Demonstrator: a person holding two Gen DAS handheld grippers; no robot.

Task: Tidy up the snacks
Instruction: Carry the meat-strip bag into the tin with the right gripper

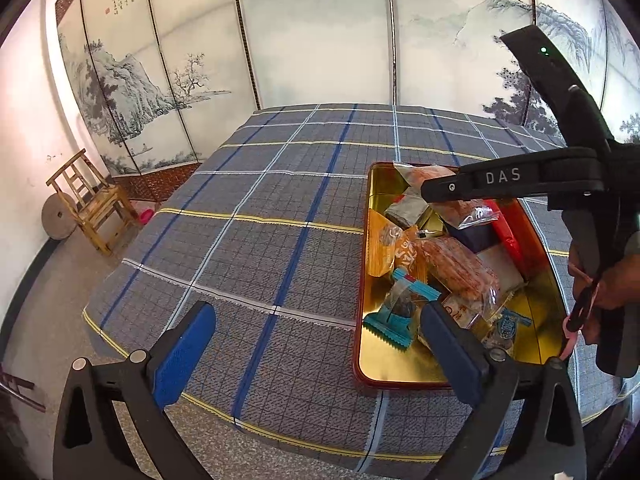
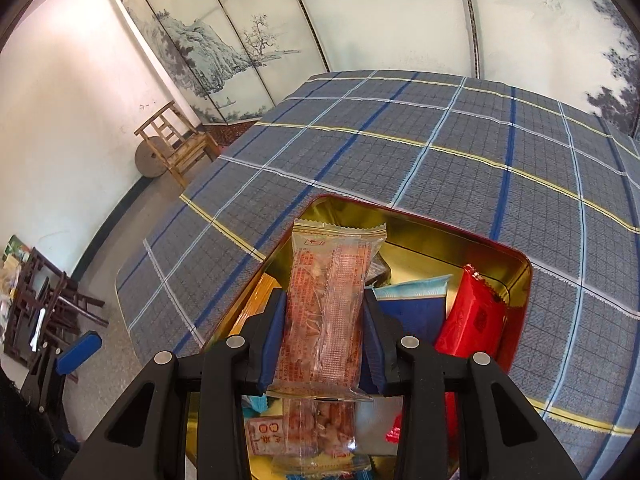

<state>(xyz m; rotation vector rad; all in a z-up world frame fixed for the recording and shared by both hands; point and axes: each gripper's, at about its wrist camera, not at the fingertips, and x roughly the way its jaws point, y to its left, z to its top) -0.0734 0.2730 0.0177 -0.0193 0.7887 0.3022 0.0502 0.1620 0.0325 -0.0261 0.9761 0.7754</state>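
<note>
A gold-lined red tin [image 1: 400, 372] [image 2: 500, 252] sits on the plaid-covered table, filled with several wrapped snacks. My right gripper [image 2: 324, 320] is shut on a clear-wrapped reddish snack bar [image 2: 326, 300], holding it over the tin. In the left wrist view the right gripper [image 1: 430, 190] reaches in from the right above the tin's far end, and the snack bar [image 1: 468, 210] shows under it. My left gripper [image 1: 316, 352] is open and empty, low at the table's near edge, its right finger in front of the tin's near-left corner.
Among the snacks in the tin are a red packet [image 2: 468, 320], a blue packet [image 2: 412, 308], an orange packet [image 1: 384, 248] and a teal-wrapped sweet [image 1: 400, 316]. The plaid cloth [image 1: 260, 220] covers the table. A wooden chair [image 1: 92, 204] stands at left by the painted screen.
</note>
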